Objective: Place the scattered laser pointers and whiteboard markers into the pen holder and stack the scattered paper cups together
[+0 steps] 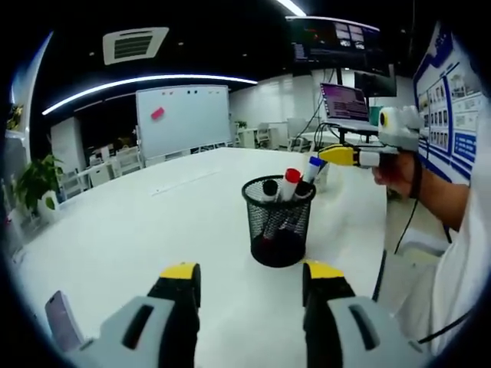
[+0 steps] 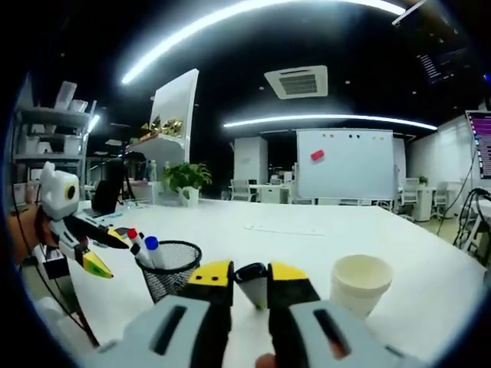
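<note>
Left gripper point(image 1: 252, 277) jaws parted (empty); right gripper point(image 2: 251, 280) jaws clamped

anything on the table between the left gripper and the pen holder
No, in the left gripper view the white table is bare between the left gripper and the black mesh pen holder.

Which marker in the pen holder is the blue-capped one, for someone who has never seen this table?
On the white table stands a black mesh pen holder with markers upright in it. The blue-capped marker leans at its far right rim in the left gripper view, beside a red-capped marker and a black-capped marker. Its blue cap sets it apart.
</note>
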